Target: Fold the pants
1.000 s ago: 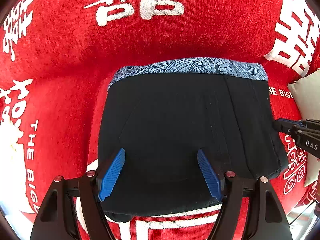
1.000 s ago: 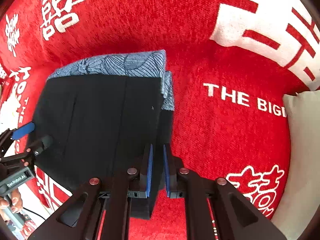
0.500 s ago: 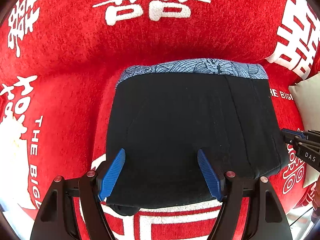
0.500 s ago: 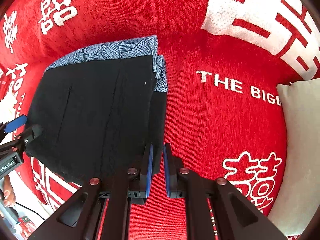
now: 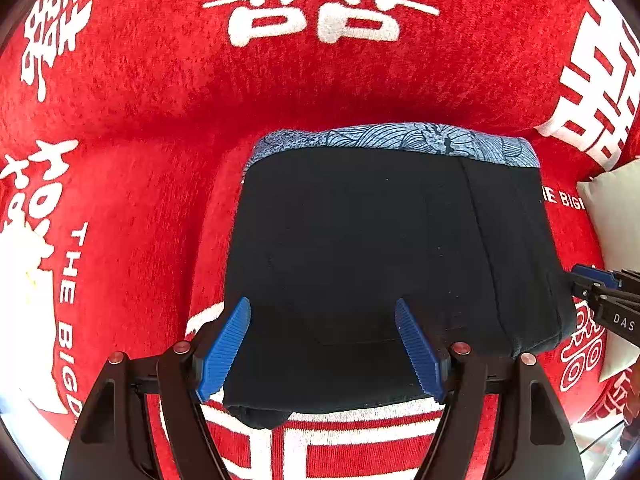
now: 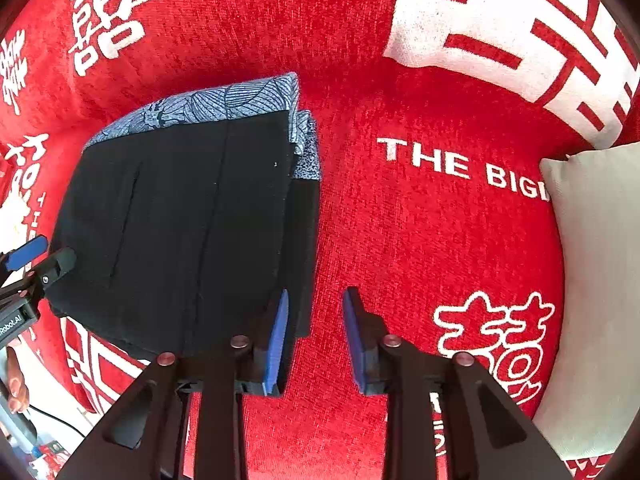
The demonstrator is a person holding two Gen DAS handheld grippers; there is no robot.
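Left wrist view shows the pants (image 5: 384,264) lying folded into a compact black block on the red blanket (image 5: 280,92), with the blue patterned waistband (image 5: 400,140) along the far edge. From the right wrist view, the same block sits left of centre, and its right edge shows stacked layers, the waistband (image 6: 224,104) doubled over at the far corner. Your left gripper (image 5: 322,344) stands wide apart over the near edge of the pants, its blue pads (image 5: 224,348) either side of the black cloth and holding nothing; whether the tips touch the fabric cannot be told. Your right gripper (image 6: 316,340) is parted to a moderate gap with nothing between the pads: the left pad (image 6: 276,344) sits at the near right corner of the pants, the other over bare blanket. In the left wrist view, the right gripper's tip (image 5: 596,280) is at the right edge of the block; in the right wrist view, the left gripper (image 6: 32,260) shows at the block's left edge. The blanket carries white characters and the words "THE BIG" (image 6: 452,168). A pale cushion (image 6: 600,280) lies to the right, well apart from the pants.
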